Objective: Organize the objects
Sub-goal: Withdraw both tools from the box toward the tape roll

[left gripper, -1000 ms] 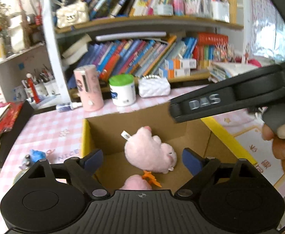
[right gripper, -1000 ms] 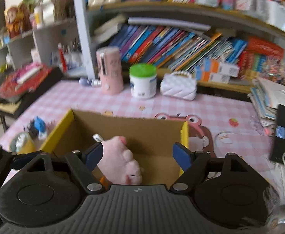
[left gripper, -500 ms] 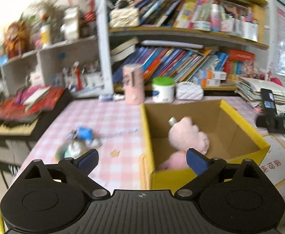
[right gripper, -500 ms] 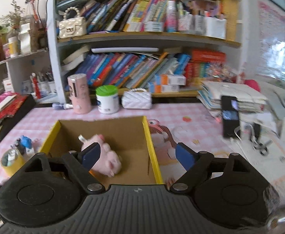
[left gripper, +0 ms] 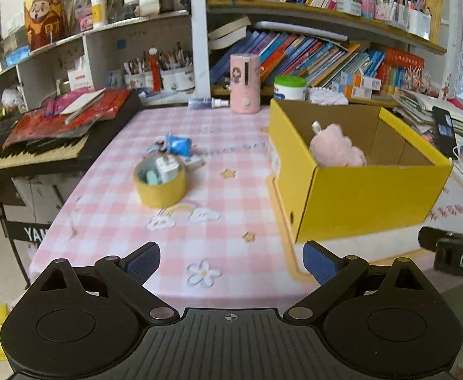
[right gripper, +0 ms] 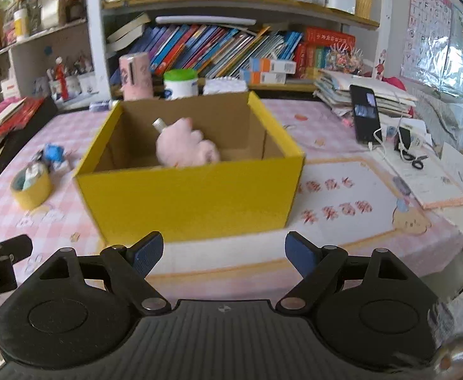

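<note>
Flanking yellow box (left gripper: 364, 196): tape roll (left gripper: 160, 186) | phone (right gripper: 365, 117) | both fingers open, empty

Daylight enters from the right of the yellow box (right gripper: 193, 190), where a foil-covered window (right gripper: 453, 50) glares white, so the scene is bright but a little washed out. The pink plush toy (right gripper: 184, 148) inside the box is smeared by motion blur — the box edges too. Around the box the fisheye bends the shelves (left gripper: 310, 15), and the corners go dark.
</note>
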Demonstrator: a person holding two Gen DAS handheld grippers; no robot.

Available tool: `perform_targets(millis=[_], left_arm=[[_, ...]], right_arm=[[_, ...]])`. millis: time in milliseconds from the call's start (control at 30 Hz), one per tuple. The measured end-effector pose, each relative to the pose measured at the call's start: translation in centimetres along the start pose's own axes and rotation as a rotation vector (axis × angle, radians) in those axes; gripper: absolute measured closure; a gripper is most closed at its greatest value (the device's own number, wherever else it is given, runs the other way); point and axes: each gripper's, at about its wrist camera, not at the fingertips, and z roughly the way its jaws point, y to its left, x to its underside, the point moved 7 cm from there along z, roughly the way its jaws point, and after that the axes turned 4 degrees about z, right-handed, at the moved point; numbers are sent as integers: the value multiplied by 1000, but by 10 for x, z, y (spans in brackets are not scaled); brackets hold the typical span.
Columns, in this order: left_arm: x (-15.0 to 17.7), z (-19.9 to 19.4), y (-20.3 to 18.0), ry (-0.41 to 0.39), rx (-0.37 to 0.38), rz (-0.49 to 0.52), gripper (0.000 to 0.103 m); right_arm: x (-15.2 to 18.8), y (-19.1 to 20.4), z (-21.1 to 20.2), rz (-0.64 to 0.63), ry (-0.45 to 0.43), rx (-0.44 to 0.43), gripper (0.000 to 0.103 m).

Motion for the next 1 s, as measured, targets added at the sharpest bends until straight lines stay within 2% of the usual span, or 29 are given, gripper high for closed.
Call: perform_targets(millis=[300, 500, 767, 1000], left_arm=[[23, -18, 28, 26, -4, -2, 5], [34, -34, 51, 16, -28, -10, 5], [43, -45, 81, 13, -61, -50, 5], [42, -49, 90, -6, -59, -52, 5]], right_arm=[[28, 37, -18, -39, 23, -27, 19], [40, 60, -27, 9, 67, -112, 19], [47, 95, -38, -42, 58, -157, 18], [48, 107, -42, -55, 48, -164, 18]])
